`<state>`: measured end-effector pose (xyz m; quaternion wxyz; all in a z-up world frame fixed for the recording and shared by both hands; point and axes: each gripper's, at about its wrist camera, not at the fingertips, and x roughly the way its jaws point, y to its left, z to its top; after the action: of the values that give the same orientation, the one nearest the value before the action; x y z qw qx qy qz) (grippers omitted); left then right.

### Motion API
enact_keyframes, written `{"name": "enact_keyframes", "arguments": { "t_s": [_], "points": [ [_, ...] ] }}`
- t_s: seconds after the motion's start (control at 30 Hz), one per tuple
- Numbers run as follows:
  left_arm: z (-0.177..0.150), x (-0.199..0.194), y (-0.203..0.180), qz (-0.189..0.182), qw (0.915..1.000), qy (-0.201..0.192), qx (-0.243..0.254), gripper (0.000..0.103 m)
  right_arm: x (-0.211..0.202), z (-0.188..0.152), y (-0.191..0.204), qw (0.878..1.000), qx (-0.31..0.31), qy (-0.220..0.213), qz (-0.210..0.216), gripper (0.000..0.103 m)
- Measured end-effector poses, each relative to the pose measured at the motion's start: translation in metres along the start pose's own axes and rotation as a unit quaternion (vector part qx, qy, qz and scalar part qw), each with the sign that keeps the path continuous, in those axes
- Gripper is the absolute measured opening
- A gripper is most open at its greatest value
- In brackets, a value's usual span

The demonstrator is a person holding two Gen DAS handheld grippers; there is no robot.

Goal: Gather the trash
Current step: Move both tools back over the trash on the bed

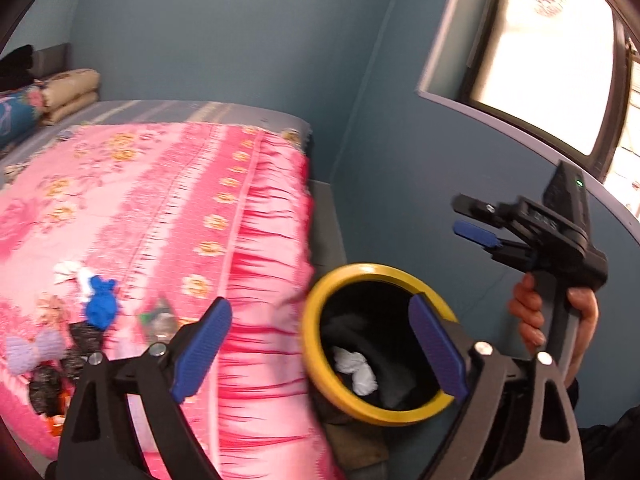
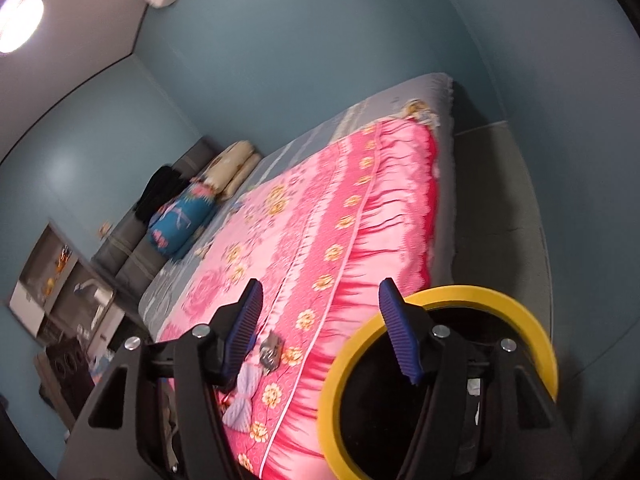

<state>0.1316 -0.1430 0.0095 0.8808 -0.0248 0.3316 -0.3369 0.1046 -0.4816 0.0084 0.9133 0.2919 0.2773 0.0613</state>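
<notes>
Left wrist view puts the bed (image 1: 160,208) to your left, its pink quilt (image 1: 224,240) running away from you toward the far wall, and the bin (image 1: 320,364) standing on the floor just beside the bed's near corner, to your right. Your left gripper (image 1: 320,344) hangs with its jaws spread wide and nothing between them, one finger over the quilt edge, the other over the bin's yellow rim. A white wad (image 1: 356,368) already lies inside the bin. The litter still to fetch lies on the quilt, left of and beyond the left jaws: a clear wrapper (image 1: 160,320) nearest, then a blue scrap (image 1: 101,305), then a white scrap (image 1: 69,270). A lilac bow (image 1: 34,350) and a dark speckled piece (image 1: 60,364) lie nearer the bed's edge; whether those are trash you cannot tell. Your right gripper (image 2: 320,328) is also wide open and empty, hovering above the bin (image 2: 440,296). So the left hand seems the nearer one: swing left onto the wrapper, whose long axis is too blurred to read.
</notes>
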Motion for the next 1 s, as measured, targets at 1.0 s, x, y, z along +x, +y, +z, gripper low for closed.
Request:
{"name": "enact_keyframes", "arguments": {
  "t_s": [1.0],
  "points": [
    [-0.046, -0.087, 0.226, 0.22, 0.9647, -0.031, -0.142, 0.094, 0.153, -0.117, 0.194, 0.956, -0.186, 0.2, 0.108, 0.063]
  ]
}}
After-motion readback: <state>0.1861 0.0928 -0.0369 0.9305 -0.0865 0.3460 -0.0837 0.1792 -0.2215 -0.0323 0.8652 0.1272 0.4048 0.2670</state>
